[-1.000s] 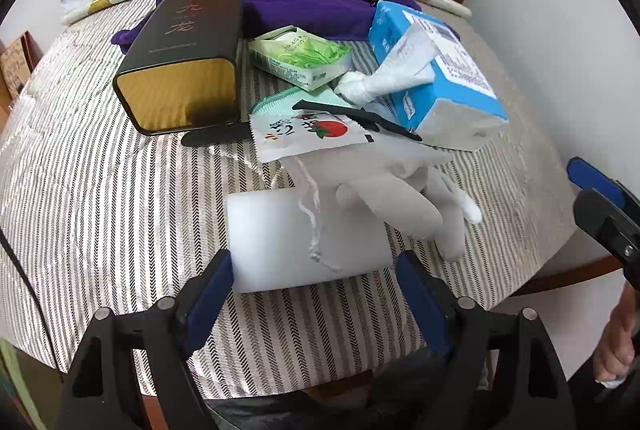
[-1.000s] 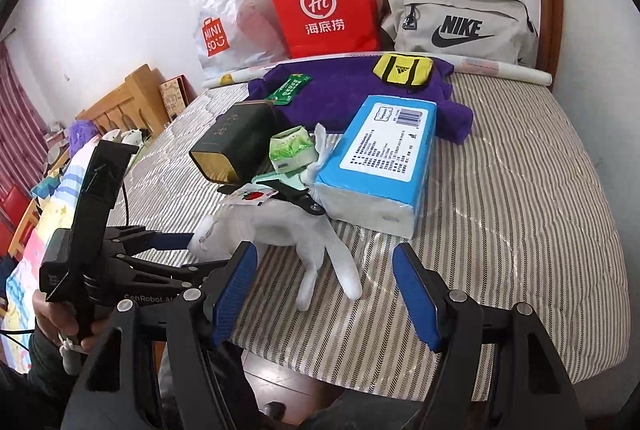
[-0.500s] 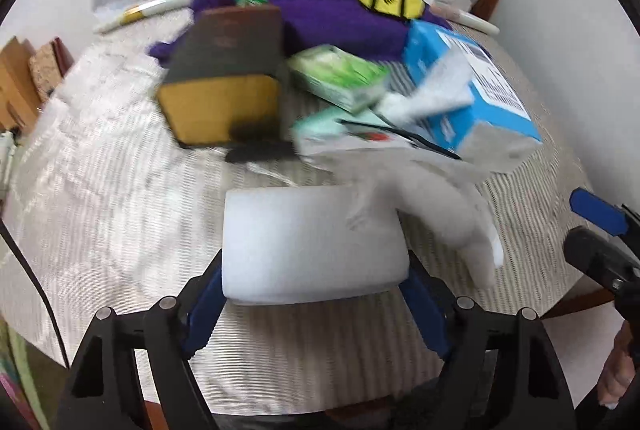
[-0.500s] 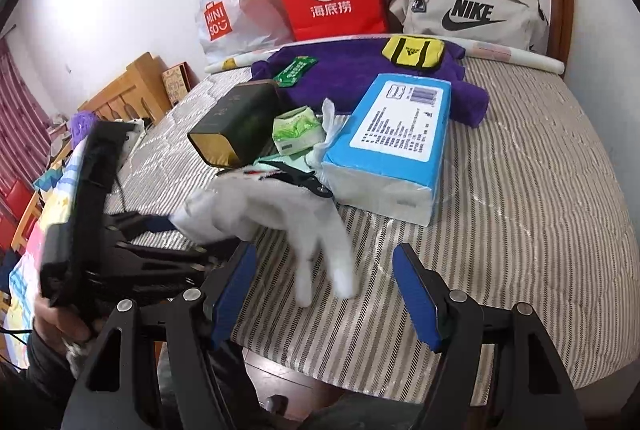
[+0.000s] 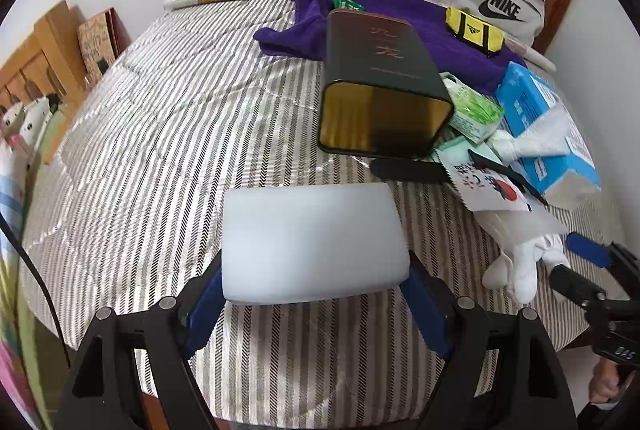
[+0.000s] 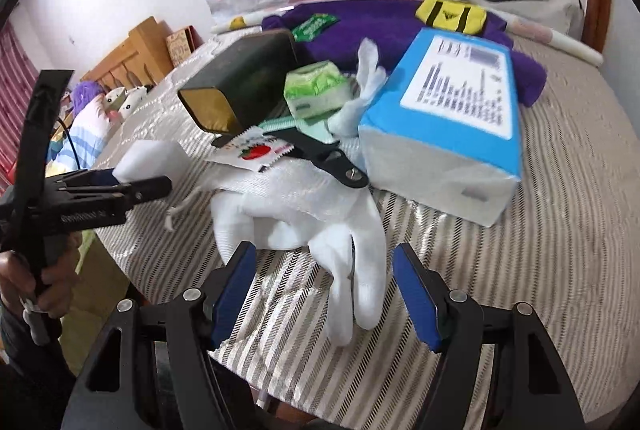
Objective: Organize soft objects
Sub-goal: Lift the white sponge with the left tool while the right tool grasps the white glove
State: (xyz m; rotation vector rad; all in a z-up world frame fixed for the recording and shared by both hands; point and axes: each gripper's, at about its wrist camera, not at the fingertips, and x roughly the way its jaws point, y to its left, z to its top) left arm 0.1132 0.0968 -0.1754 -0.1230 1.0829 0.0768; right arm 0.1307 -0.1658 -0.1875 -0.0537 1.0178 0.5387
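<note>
A white foam block (image 5: pixel 312 242) sits between the blue pads of my left gripper (image 5: pixel 316 270), which is shut on it above the striped bed cover (image 5: pixel 160 150). The right wrist view shows the same block (image 6: pixel 152 158) in that gripper at the left. A white glove (image 6: pixel 320 222) lies near the bed's front edge, its fingers pointing into the open right gripper (image 6: pixel 324 254), whose pads stand apart from it. The glove (image 5: pixel 520 270) also shows at the right of the left wrist view. A purple towel (image 6: pixel 360 22) lies at the back.
Piled behind the glove are a blue tissue pack (image 6: pixel 452 102), a black tin (image 6: pixel 244 82), a green tissue packet (image 6: pixel 316 90), a strawberry sachet (image 6: pixel 256 150) and a black folding tool (image 6: pixel 328 158). Bags line the wall. The left half of the bed cover is bare.
My left gripper has carried the foam block to the left, away from the glove and the pile. My right gripper has sunk closer to the glove's fingers.
</note>
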